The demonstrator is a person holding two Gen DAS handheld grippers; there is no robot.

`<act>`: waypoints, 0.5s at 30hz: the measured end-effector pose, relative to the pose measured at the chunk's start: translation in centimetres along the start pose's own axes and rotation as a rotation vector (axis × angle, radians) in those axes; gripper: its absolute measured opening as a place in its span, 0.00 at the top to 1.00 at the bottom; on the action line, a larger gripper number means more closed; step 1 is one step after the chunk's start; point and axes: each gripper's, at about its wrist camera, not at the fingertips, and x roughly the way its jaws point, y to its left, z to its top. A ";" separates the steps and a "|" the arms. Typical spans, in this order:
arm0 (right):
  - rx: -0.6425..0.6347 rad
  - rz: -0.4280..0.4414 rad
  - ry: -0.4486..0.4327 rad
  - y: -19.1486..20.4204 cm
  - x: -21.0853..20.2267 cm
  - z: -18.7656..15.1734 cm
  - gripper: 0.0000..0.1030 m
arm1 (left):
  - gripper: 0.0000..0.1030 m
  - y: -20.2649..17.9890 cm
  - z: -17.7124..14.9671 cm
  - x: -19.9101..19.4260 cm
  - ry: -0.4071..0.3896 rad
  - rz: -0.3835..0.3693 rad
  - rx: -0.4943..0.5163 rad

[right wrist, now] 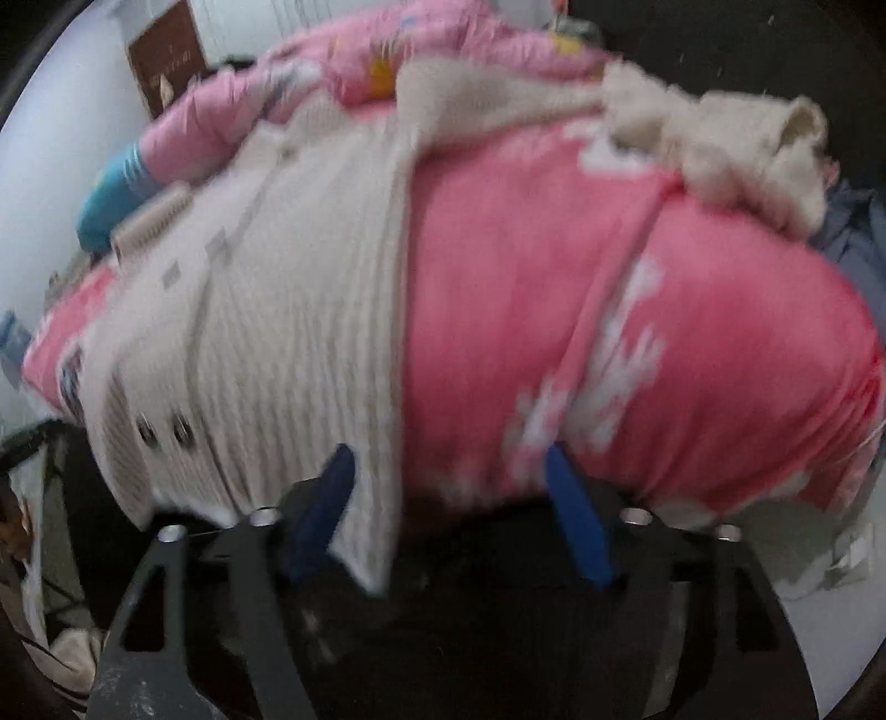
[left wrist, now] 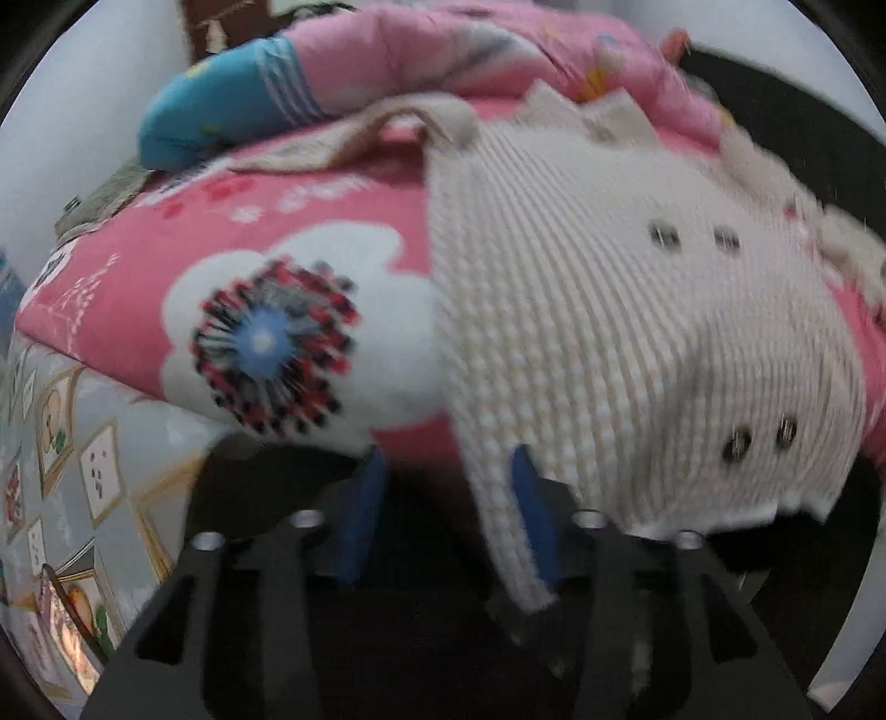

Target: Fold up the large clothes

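A cream knit cardigan (left wrist: 609, 310) lies spread on a pink floral bedsheet (left wrist: 310, 221), its snap buttons (left wrist: 664, 235) facing up. The left gripper (left wrist: 448, 498) hangs at the near hem with jaws partly apart — a strip of hem droops between the blue pads, not pinched. The right gripper (right wrist: 451, 487) stands wide open at the cardigan's near right edge, gripping nothing. Far off, a pink quilt (left wrist: 443, 50) and a blue pillow (left wrist: 221, 105) crowd the bed — one sleeve (right wrist: 720, 144) lies bunched at the far right.
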 end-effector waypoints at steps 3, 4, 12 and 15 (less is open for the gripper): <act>-0.014 0.052 -0.055 2.1 -0.5 4.0 0.30 | 0.49 1.7 1.6 0.3 -0.050 -0.018 -0.068; -0.022 0.119 -0.067 3.5 -0.1 5.5 0.29 | 0.48 2.1 2.3 0.5 -0.066 -0.031 -0.094; -0.217 0.449 -0.053 18.9 7.4 15.2 0.26 | 0.37 8.7 12.3 3.5 -0.253 -0.125 -0.377; -0.285 0.503 -0.020 24.1 11.5 17.1 0.26 | 0.37 12.9 16.3 5.8 -0.280 -0.088 -0.522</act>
